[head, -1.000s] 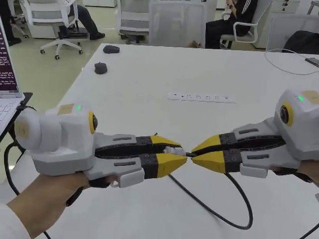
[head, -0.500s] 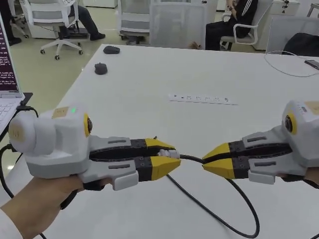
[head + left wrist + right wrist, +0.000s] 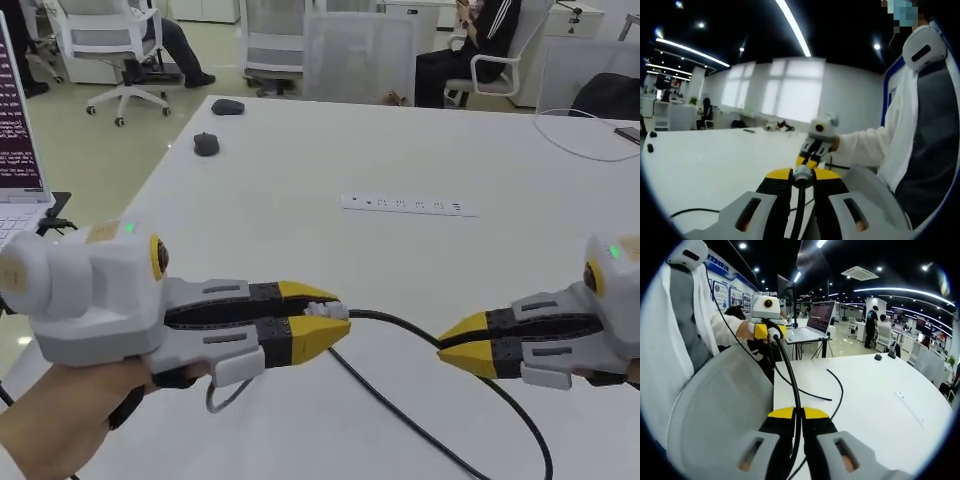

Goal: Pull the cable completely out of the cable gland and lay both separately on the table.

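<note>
The fingers (image 3: 300, 293) of the left gripper (image 3: 338, 318) pinch the white cable gland (image 3: 325, 311); those of the right gripper (image 3: 445, 346) are closed on the black cable (image 3: 390, 320), well apart, above the counter (image 3: 300, 180).

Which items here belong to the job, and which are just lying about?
Job: cable gland, gripped by left tool; black cable, gripped by right tool.
Lying about: power strip, near mouse, far mouse, laptop.
</note>
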Motion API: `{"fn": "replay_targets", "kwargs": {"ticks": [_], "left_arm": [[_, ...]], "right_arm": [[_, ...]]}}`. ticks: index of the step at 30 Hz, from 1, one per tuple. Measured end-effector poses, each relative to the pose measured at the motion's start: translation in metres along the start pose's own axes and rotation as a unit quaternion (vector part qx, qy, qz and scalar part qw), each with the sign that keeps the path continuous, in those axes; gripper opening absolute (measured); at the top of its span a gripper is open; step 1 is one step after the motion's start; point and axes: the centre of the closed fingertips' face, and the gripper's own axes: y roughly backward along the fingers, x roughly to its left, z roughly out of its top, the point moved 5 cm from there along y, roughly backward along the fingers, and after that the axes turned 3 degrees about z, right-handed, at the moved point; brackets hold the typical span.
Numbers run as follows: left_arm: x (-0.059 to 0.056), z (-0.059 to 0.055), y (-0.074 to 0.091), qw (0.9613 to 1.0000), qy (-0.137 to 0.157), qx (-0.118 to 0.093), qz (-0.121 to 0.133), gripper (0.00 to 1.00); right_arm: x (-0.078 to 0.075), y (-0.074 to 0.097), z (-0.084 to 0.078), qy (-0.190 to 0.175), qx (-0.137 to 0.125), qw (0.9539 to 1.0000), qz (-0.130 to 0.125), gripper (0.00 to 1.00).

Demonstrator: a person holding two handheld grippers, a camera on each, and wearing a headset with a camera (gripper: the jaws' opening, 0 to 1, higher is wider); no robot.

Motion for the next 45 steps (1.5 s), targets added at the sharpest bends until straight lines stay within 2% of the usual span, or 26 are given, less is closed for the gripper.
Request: {"fn": "replay_targets", "kwargs": {"ticks": [7, 13, 14, 16, 18, 21, 25, 27, 33, 37, 45], "left_arm": [[0.0, 0.001, 0.0, 1.0, -0.007, -0.002, -0.001, 0.16], [0.001, 0.0, -0.002, 1.0, -0.002, 0.002, 0.0, 0.16], [0.002, 0.0, -0.002, 1.0, -0.005, 0.004, 0.003, 0.16], [0.003, 0.002, -0.003, 0.9995, -0.029, -0.001, 0.015, 0.16], [0.002, 0.005, -0.004, 0.9993, -0.032, -0.004, 0.017, 0.16], [0.005, 0.007, -0.004, 0.9992, -0.031, -0.006, 0.024, 0.16], [0.007, 0.006, -0.005, 0.9993, -0.027, -0.007, 0.026, 0.16], [0.006, 0.005, -0.008, 0.9993, -0.028, -0.002, 0.024, 0.16], [0.006, 0.002, -0.013, 0.9994, -0.026, 0.008, 0.021, 0.16], [0.005, 0.0, -0.017, 0.9995, -0.024, 0.013, 0.016, 0.16], [0.001, -0.004, -0.018, 0.9993, -0.026, 0.025, 0.007, 0.16]], "right_arm": [[0.0, 0.001, -0.006, -0.013, -0.002, 0.9999, -0.005, 0.03], [0.0, 0.0, -0.007, -0.015, 0.007, 0.9998, -0.009, 0.03], [0.0, 0.0, -0.007, -0.014, 0.01, 0.9998, -0.008, 0.03], [-0.001, 0.0, -0.005, -0.002, 0.017, 0.9998, -0.011, 0.03], [-0.003, 0.001, -0.002, 0.003, 0.021, 0.9997, -0.013, 0.03], [-0.004, 0.002, 0.008, 0.012, 0.027, 0.9994, -0.02, 0.03], [0.0, 0.001, 0.036, 0.037, -0.006, 0.9991, -0.019, 0.12], [0.002, 0.0, 0.046, 0.048, -0.013, 0.9986, -0.018, 0.17], [0.014, -0.009, 0.075, 0.089, -0.036, 0.9953, 0.007, 0.17], [0.018, -0.018, 0.081, 0.11, -0.034, 0.9932, 0.019, 0.16], [0.018, -0.026, 0.08, 0.116, -0.037, 0.9923, 0.025, 0.12]]}}
